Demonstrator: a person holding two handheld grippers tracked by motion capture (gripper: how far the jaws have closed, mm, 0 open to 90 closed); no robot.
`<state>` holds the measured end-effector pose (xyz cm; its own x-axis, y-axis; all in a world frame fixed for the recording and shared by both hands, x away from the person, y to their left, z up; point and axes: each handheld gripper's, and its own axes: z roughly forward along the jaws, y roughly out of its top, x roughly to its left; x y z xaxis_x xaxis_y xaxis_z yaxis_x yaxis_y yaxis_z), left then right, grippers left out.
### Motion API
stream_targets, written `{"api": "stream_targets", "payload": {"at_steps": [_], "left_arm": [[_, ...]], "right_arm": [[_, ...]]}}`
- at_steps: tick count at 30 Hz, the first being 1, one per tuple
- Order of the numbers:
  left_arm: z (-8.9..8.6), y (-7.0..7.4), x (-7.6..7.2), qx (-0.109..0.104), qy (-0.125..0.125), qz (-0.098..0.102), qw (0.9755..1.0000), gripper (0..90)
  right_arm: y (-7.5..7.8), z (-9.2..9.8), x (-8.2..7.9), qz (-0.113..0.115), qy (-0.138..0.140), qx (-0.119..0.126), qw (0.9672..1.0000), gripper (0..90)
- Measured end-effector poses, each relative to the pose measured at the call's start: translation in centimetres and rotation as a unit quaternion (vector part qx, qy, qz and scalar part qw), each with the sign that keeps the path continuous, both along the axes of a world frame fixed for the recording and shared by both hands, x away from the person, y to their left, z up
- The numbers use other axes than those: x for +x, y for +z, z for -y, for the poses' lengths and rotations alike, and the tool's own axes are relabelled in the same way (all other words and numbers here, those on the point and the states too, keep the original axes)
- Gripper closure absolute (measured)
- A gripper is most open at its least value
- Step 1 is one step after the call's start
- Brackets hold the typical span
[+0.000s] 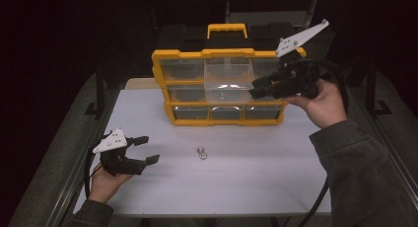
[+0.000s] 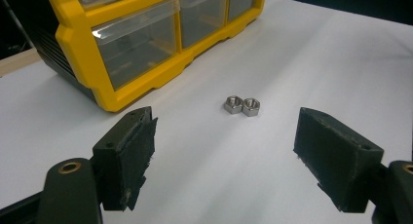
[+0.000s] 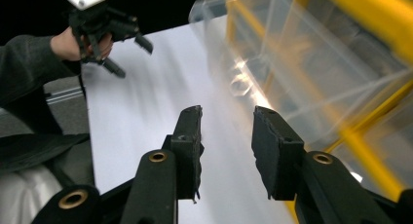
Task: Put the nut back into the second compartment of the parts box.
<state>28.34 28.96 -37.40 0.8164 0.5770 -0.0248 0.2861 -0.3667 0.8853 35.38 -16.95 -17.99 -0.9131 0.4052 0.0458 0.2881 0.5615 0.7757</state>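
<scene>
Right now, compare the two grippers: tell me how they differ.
The left gripper sits low near the table, its jaws spread wide; the right gripper is raised at the yellow organizer, beside the pulled-out middle drawer, its jaws set narrower. The left points toward the two nuts; the right points at the drawer. Both hold nothing.

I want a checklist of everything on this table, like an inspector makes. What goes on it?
Surface: white table, bare at the front.
Job's things: yellow organiser with clear drawers at the back; middle drawer pulled out; two steel nuts side by side, touching, in front of it.
Clutter: nothing seen.
Grippers: left gripper low over the table's left side, jaws wide, empty; right gripper raised beside the pulled-out drawer, jaws apart, nothing between them.
Cables: black cable hangs from the right gripper.
Surroundings: dark room, metal frame beside the table.
</scene>
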Motion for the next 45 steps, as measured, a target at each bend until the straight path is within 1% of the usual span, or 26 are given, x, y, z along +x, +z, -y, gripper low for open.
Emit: {"api": "stream_targets", "payload": {"at_steps": [1,3,4,5,7,10,12,14,15,17,19,21,24,25,28,31,32,34,35,36,38,39,40,41,42,45], "left_arm": [[0.1,0.0,0.0,-0.003,0.0,0.002,1.0,22.5],[0.1,0.0,0.0,0.002,-0.001,0.003,1.0,22.5],[0.1,0.0,0.0,0.003,-0.001,0.001,1.0,22.5],[0.1,0.0,0.0,0.002,0.0,0.0,1.0,22.5],[0.1,0.0,0.0,0.003,-0.001,0.001,1.0,22.5],[0.1,0.0,0.0,0.003,-0.002,0.002,1.0,22.5],[0.1,0.0,0.0,0.002,-0.002,-0.001,1.0,22.5],[0.1,0.0,0.0,0.007,-0.003,-0.001,1.0,22.5],[0.1,0.0,-0.1,0.003,-0.001,-0.006,1.0,22.5],[0.1,0.0,-0.1,0.003,-0.001,-0.006,1.0,22.5],[0.1,0.0,-0.1,0.003,-0.001,-0.007,1.0,22.6],[0.2,0.0,0.0,-0.001,-0.002,-0.004,1.0,22.5],[0.2,0.0,0.0,0.0,-0.002,-0.003,1.0,22.5],[0.1,0.0,0.0,0.005,-0.004,0.0,1.0,22.5],[0.1,0.0,0.0,0.005,-0.004,-0.001,1.0,22.5],[0.2,-0.1,0.0,-0.001,-0.003,-0.003,1.0,22.5],[0.2,-0.1,0.0,0.002,-0.005,-0.002,1.0,22.5],[0.1,-0.1,0.0,0.008,-0.007,-0.001,0.9999,22.5],[0.1,-0.1,0.0,0.008,-0.008,0.001,0.9999,22.5],[0.1,-0.1,0.0,0.006,-0.006,-0.002,1.0,22.5],[0.1,-0.1,0.0,0.006,-0.006,-0.002,1.0,22.5],[0.1,-0.1,0.0,0.006,-0.006,-0.003,1.0,22.5],[0.1,-0.1,0.0,0.005,-0.006,-0.002,1.0,22.5],[0.1,-0.1,0.0,0.005,-0.006,-0.003,1.0,22.5],[0.2,-0.1,0.0,0.004,-0.006,-0.003,1.0,22.5],[0.2,-0.1,0.0,0.004,-0.006,-0.003,1.0,22.5]], "right_arm": [[-0.5,0.1,-0.2,-0.004,0.0,-0.002,1.0,61.4],[-1.5,0.2,-0.7,-0.003,0.0,-0.003,1.0,61.0],[-2.2,0.3,-1.0,-0.006,-0.001,-0.004,1.0,60.5],[-2.6,0.4,-1.3,-0.003,-0.001,-0.005,1.0,60.5],[-3.3,0.4,-1.6,-0.006,0.001,-0.001,1.0,59.7],[-4.3,0.4,-2.2,-0.004,0.003,0.003,1.0,59.5],[-5.1,0.2,-2.6,-0.005,0.005,0.001,1.0,59.0],[-5.9,0.0,-2.8,-0.01,0.009,0.001,0.9999,58.0],[-6.2,-0.1,-2.9,-0.013,0.009,0.002,0.9999,57.7],[-7.0,-0.4,-3.1,-0.017,0.01,0.003,0.9998,57.3],[-7.8,-0.7,-3.3,-0.018,0.008,-0.004,0.9998,56.6],[-8.6,-1.1,-3.6,-0.019,0.009,-0.009,0.9997,55.9],[-9.5,-1.5,-3.9,-0.017,0.013,-0.007,0.9997,55.0],[-9.8,-1.7,-4.0,-0.018,0.013,-0.005,0.9998,54.9],[-10.9,-2.1,-4.0,-0.023,0.014,-0.008,0.9996,53.7],[-12.2,-2.5,-4.0,-0.031,0.011,-0.004,0.9995,52.7],[-12.7,-2.6,-4.0,-0.033,0.01,-0.002,0.9994,52.3],[-13.7,-3.0,-4.0,-0.039,0.011,-0.004,0.9992,51.7],[-14.1,-3.2,-4.0,-0.043,0.01,-0.005,0.999,51.5],[-14.5,-3.4,-3.9,-0.043,0.012,-0.007,0.999,51.1],[-15.3,-3.8,-3.8,-0.05,0.011,-0.013,0.9986,50.4],[-15.6,-3.9,-3.7,-0.047,0.012,-0.014,0.9987,50.3],[-15.9,-4.1,-3.7,-0.054,0.013,-0.013,0.9984,50.2],[-16.2,-4.3,-3.6,-0.051,0.013,-0.017,0.9985,50.1],[-16.5,-4.5,-3.7,-0.056,0.012,-0.016,0.9982,50.0],[-17.2,-5.1,-3.5,-0.055,0.014,-0.022,0.9981,49.3]]}}
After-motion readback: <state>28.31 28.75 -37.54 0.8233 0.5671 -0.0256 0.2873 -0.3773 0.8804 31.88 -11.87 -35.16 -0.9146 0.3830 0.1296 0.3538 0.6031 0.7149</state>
